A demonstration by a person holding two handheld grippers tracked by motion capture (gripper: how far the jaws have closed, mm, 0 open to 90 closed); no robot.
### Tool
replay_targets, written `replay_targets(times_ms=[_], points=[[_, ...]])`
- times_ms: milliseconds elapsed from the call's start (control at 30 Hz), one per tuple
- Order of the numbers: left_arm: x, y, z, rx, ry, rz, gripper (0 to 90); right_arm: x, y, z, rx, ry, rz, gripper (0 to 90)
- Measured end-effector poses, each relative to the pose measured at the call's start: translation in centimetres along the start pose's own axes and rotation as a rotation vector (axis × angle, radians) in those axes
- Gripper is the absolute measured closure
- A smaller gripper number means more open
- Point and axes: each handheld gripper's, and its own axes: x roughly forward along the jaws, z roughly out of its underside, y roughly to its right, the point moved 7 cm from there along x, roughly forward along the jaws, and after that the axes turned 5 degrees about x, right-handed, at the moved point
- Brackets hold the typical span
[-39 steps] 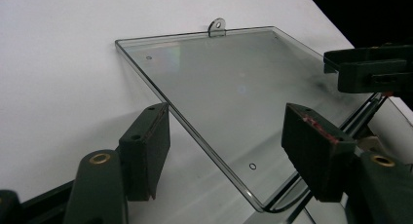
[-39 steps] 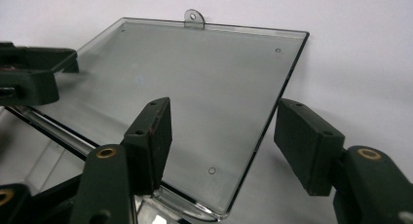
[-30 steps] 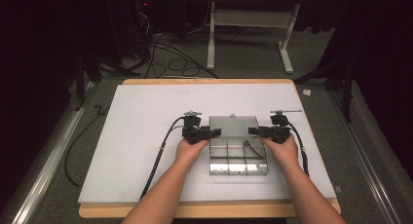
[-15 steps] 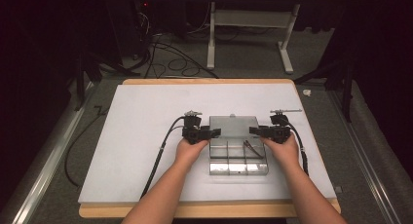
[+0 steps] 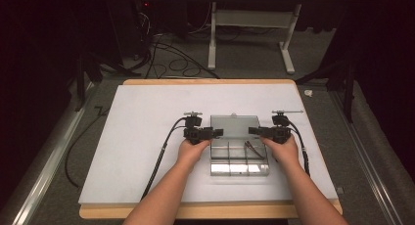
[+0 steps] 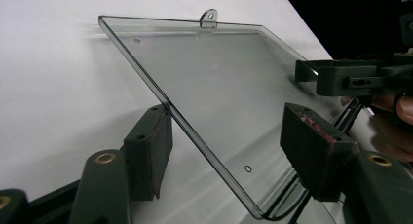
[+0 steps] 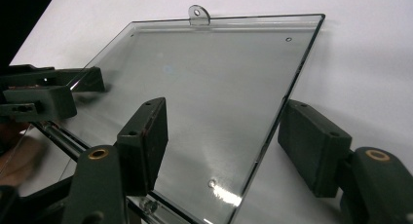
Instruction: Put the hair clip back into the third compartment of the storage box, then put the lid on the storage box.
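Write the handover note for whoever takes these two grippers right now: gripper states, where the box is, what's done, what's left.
Left gripper: jaws open, straddling the left edge of the clear plastic lid, pads not pressing on it.
Right gripper: jaws open, straddling the lid's right edge; they have just been opening.
The clear plastic compartment box sits on the white table between both hands, lid swung open away from the person, hanging tab at the far edge.
Done: lid is open.
Left: probably grip the lid or move on to the compartments; neither gripper holds anything.

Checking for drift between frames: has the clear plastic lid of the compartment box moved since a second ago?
No. In the high view the clear lid sits in the same spot on the white table mat.
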Motion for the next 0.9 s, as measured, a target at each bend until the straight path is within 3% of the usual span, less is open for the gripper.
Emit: replay_targets(times_ms=[200, 333, 600, 900], points=[[-0.5, 0.4, -0.4, 0.065, 0.02, -0.035, 42.6, -0.3, -0.6, -0.2, -0.04, 0.027, 0.023, 39.7], [-1.2, 0.4, -0.8, 0.119, 0.041, -0.089, 49.6, -0.8, -1.0, -0.4, -0.066, 0.042, 0.041, 42.8], [-2.6, 1.2, -1.8, 0.219, 0.1, -0.155, 65.1, -2.2, -1.6, -0.8, -0.129, 0.096, 0.065, 54.9], [-4.2, 2.5, -2.0, 0.31, 0.134, -0.193, 76.6, -4.0, -2.8, -0.7, -0.205, 0.138, 0.097, 61.7]])
